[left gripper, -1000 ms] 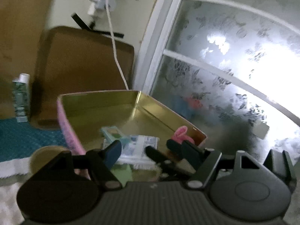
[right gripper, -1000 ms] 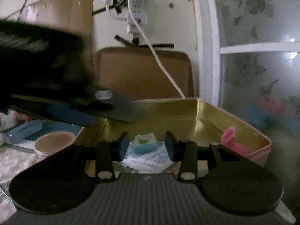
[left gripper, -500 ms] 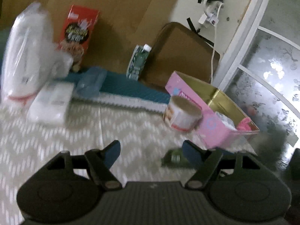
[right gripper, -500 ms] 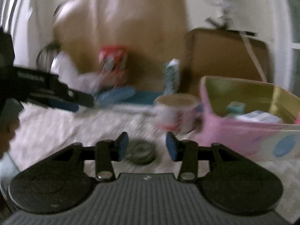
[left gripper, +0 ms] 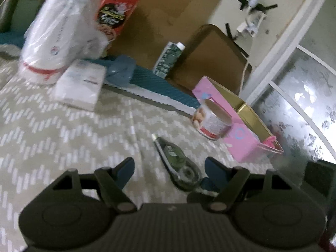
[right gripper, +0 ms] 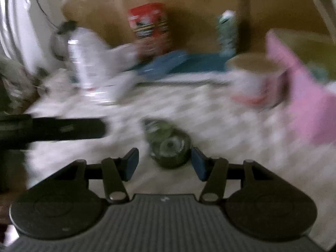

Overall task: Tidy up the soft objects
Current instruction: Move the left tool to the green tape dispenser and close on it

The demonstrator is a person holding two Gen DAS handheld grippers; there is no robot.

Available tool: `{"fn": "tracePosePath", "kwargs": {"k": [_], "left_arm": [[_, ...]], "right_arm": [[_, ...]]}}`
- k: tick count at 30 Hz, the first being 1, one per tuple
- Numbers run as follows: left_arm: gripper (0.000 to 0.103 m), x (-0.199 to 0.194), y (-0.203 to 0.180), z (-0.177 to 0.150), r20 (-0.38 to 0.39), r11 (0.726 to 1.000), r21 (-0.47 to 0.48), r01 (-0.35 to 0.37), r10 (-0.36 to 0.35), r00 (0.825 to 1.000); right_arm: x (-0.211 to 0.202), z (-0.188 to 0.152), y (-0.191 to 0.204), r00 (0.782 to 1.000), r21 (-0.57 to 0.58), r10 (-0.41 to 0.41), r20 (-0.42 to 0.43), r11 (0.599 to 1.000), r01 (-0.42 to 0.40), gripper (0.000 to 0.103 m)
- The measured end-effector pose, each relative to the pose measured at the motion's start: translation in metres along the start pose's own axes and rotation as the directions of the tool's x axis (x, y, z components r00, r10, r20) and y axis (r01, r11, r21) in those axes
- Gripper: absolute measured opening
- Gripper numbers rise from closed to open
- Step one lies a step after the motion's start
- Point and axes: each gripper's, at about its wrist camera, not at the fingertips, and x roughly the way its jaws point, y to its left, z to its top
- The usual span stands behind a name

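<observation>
A pink box with a gold inside (left gripper: 235,124) stands at the right on the patterned cloth; it also shows in the right wrist view (right gripper: 300,96). A white tissue pack (left gripper: 79,84) and a clear bag of white rolls (left gripper: 56,31) lie at the far left. A green correction-tape dispenser (left gripper: 178,161) lies just ahead of my left gripper (left gripper: 170,167), which is open and empty. My right gripper (right gripper: 164,163) is open and empty, with the same dispenser (right gripper: 170,147) just beyond its fingertips. The right wrist view is blurred.
A paper cup (left gripper: 214,121) stands against the pink box. A red cereal box (left gripper: 115,16), a green carton (left gripper: 168,61) and a blue mat (left gripper: 159,90) sit at the back. The left gripper's arm (right gripper: 52,128) shows at the left of the right wrist view.
Both grippers have pulled back from over the pink box and swung left and down toward the cloth. The green dispenser now lies just in front of both.
</observation>
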Motion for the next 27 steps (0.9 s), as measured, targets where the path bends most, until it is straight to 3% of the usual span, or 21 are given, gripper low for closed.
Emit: {"fn": "tracePosePath", "kwargs": {"k": [2,5,8,14,15,17,21,27], "left_arm": [[0.076,-0.001,0.001,0.0,-0.003,1.0,-0.005,0.0,0.0,1.0],[0.076,0.002,-0.001,0.0,-0.007,1.0,-0.004,0.008,-0.008,1.0],[0.076,0.012,-0.009,0.002,-0.022,1.0,0.0,0.03,-0.03,0.999],[0.08,0.041,-0.025,0.003,-0.092,0.999,0.036,0.026,-0.022,0.996],[0.081,0.045,-0.025,0.001,-0.098,0.999,0.029,0.033,-0.03,0.995],[0.087,0.046,-0.029,0.0,-0.092,0.999,0.03,0.042,-0.039,0.995],[0.087,0.054,-0.033,-0.001,-0.101,0.997,0.017,0.077,-0.074,0.992],[0.065,0.06,-0.031,-0.003,-0.057,0.997,0.008,0.075,-0.074,0.996]], "right_arm": [[-0.004,-0.006,0.014,0.999,-0.084,-0.002,0.036,0.996,0.006,0.058],[-0.006,-0.01,0.025,0.992,-0.204,-0.081,0.092,0.974,0.098,0.06],[0.001,-0.007,0.021,0.993,-0.193,-0.089,0.082,0.976,0.104,0.067],[0.021,-0.009,0.014,0.992,-0.209,-0.107,0.07,0.971,0.12,0.068],[0.02,-0.011,0.015,0.99,-0.222,-0.11,0.09,0.967,0.128,0.066],[0.018,-0.014,0.018,0.99,-0.247,-0.102,0.102,0.961,0.125,0.051],[0.014,-0.015,0.012,0.989,-0.211,-0.086,0.123,0.971,0.11,0.051],[0.012,-0.011,-0.006,0.989,-0.09,-0.067,0.133,0.993,0.08,0.051]]}}
